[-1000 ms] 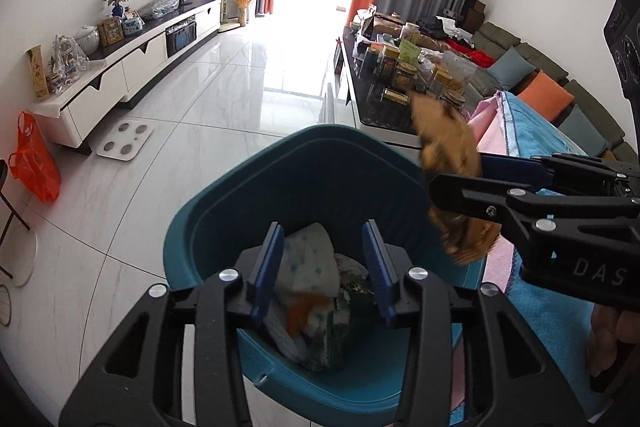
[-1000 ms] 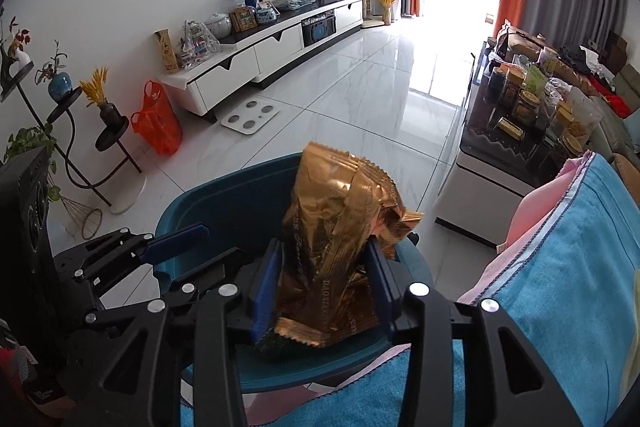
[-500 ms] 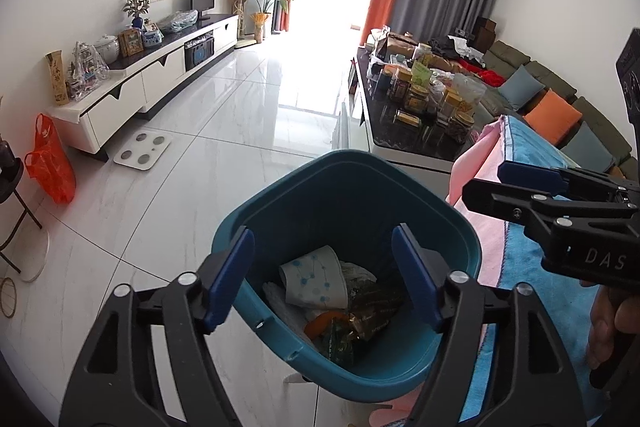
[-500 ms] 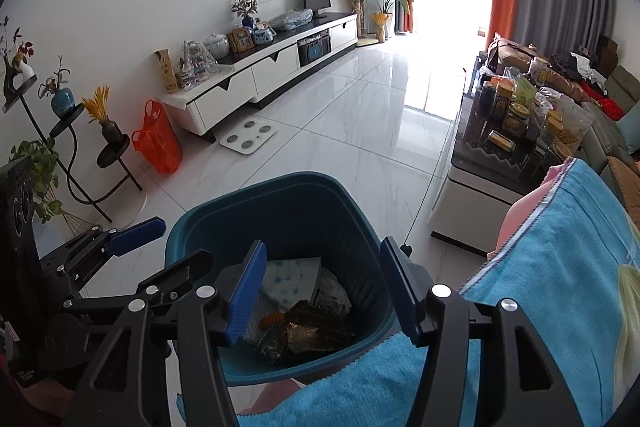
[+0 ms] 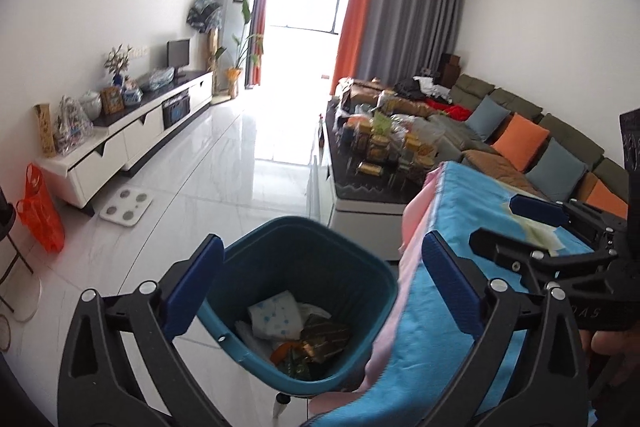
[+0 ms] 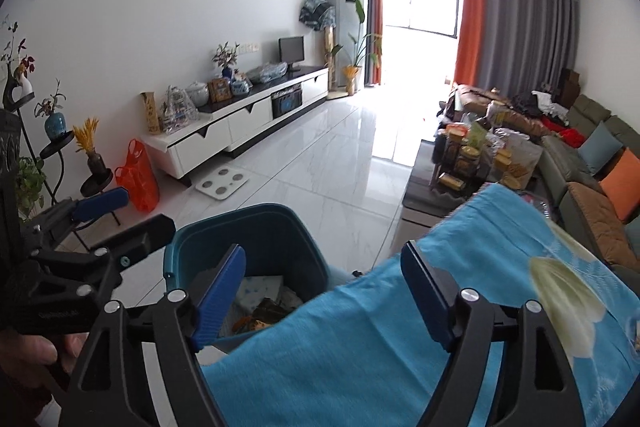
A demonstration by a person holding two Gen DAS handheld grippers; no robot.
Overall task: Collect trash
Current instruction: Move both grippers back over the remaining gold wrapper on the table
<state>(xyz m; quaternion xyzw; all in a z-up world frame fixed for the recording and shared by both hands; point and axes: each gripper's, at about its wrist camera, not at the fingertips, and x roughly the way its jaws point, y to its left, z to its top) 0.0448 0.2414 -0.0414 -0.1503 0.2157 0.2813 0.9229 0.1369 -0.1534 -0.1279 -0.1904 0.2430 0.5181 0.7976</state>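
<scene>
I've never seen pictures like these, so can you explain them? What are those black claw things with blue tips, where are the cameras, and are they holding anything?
Those claws are grabbing tools, one in each of a person's hands, and each carries a small camera looking along its fingers. One picture comes from the left gripper, the other from the right gripper. Both have their jaws opening, with nothing between them. Below sits a teal trash bin on the white floor, holding a dotted white wrapper and a dark gold wrapper. Beside the bin hangs a blue cloth covering a surface. You can see part of a hand holding the left tool.
</scene>
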